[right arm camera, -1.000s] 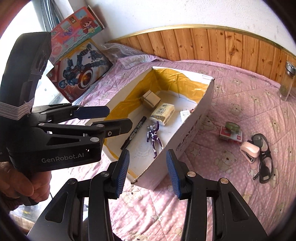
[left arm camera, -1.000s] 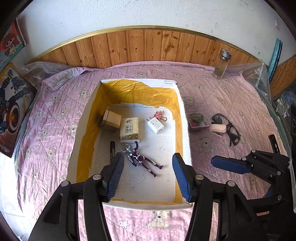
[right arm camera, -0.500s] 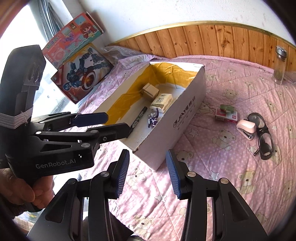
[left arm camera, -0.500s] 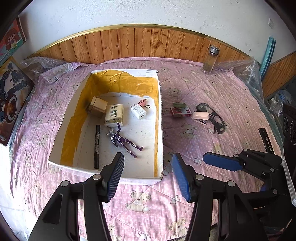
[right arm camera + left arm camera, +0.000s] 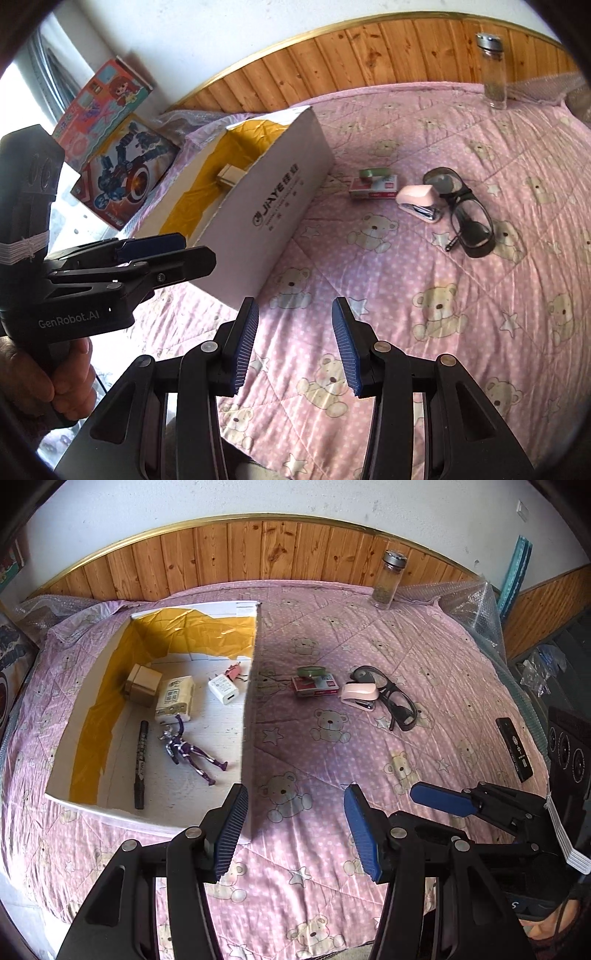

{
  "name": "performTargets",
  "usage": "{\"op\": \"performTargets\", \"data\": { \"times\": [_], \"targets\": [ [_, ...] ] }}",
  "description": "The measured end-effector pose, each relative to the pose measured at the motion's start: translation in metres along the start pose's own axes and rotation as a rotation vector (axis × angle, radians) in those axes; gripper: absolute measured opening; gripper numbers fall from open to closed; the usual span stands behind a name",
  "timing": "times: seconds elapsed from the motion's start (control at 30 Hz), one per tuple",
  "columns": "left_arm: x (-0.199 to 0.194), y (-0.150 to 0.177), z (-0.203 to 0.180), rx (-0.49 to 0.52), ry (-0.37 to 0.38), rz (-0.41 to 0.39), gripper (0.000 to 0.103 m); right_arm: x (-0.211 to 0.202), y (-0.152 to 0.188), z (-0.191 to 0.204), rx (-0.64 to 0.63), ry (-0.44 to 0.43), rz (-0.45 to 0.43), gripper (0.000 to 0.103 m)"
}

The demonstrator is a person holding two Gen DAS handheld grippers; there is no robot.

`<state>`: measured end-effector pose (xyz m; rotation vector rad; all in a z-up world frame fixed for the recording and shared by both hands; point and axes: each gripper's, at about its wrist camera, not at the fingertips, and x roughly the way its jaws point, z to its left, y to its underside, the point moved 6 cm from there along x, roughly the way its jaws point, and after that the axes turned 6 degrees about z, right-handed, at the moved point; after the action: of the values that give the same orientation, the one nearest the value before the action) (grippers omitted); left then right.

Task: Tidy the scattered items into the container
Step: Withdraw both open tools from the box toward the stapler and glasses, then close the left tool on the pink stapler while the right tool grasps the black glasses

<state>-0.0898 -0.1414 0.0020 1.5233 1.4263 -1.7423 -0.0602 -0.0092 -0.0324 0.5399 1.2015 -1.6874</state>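
Your container, a white cardboard box [image 5: 251,716] w/ yellow lining, sits on the left part of the pink bear-print quilt [image 5: 332,760], open top up. Inside on its floor: small tan carton [image 5: 142,685] at the far left, tissue pack [image 5: 175,699] just beside it, white charger [image 5: 223,694], pink clip [image 5: 233,671] near the right wall, black marker [image 5: 140,762] along the left side, purple action figure [image 5: 190,753] lying flat mid-floor. Still outside, to the right of the box: green tape roll [image 5: 311,671] resting on a red staple box [image 5: 316,684], pink stapler [image 5: 360,695] touching black glasses [image 5: 397,701], and a black remote-like bar [image 5: 514,747] well apart near the right edge. Glass jar [image 5: 388,579] stands upright at the far side by the wood panelling [image 5: 258,554]. Your left gripper [image 5: 293,829] hovers over bare quilt just right of the box's near corner, jaws spread, nothing between them. Your right gripper [image 5: 293,350] is likewise spread and empty, over quilt near the box's printed side wall. Right-wrist view shows your left hand [image 5: 55,376] wrapped on the left unit's handle; two toy boxes [image 5: 110,136] lean at the wall beyond the container.
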Motion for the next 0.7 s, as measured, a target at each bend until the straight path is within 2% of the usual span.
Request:
{"op": "performTargets", "data": {
  "times": [0.3,0.5,0.7],
  "targets": [
    [0.052,-0.024,-0.035,0.003,0.055,0.062,0.061,0.0,-0.014,-0.059,0.098,0.045,-0.017,0.045],
    [0.091,-0.052,-0.045,-0.098,0.121,0.1,0.065,0.006,-0.036,-0.099,0.103,0.128,-0.017,0.045],
    [0.134,-0.087,-0.057,-0.224,0.188,0.134,0.07,0.019,-0.07,-0.131,0.029,0.228,-0.001,0.049]
  ]
}}
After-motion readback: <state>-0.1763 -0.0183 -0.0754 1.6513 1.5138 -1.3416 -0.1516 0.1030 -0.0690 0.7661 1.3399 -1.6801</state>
